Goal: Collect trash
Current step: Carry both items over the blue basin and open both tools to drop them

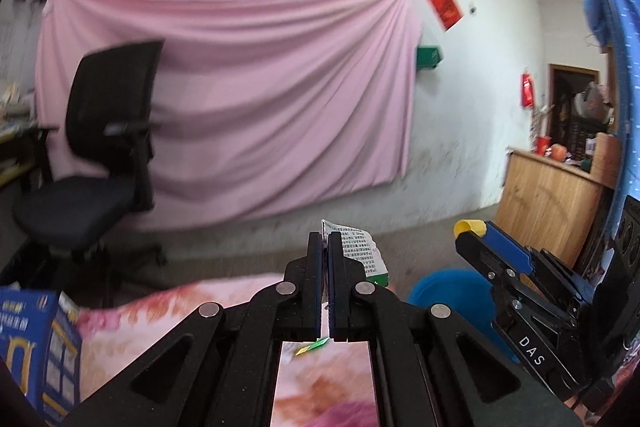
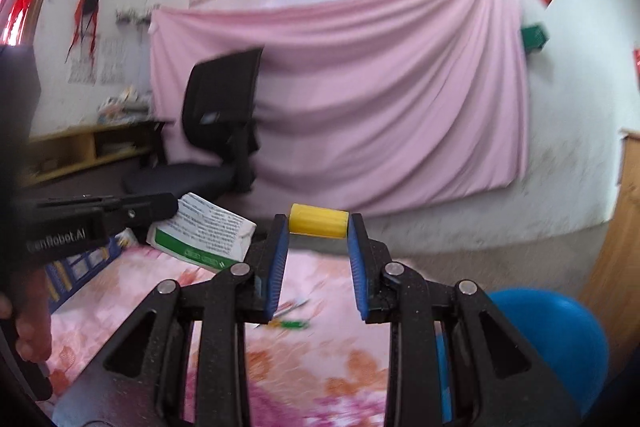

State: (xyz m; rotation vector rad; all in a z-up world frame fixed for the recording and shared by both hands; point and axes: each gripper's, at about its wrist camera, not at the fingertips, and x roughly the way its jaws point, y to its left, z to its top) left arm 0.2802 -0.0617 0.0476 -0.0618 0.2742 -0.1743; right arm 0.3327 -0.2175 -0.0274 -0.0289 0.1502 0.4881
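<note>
While your left hand-held gripper (image 1: 325,247) pinches the crumpled paper box (image 1: 362,253), only the right view shows your right hand-held gripper (image 2: 318,227) clamping the yellow cylinder (image 2: 319,220) above the blue bin (image 2: 560,339).

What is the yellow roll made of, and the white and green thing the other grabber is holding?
The yellow roll looks like matte plastic or foam: even colour, faint ridges, no shine; I cannot tell which. The white and green box looks like thin printed cardboard: flattened, creased, a torn edge, small black print. The right gripper clamps the roll; the left gripper pinches the box.
</note>
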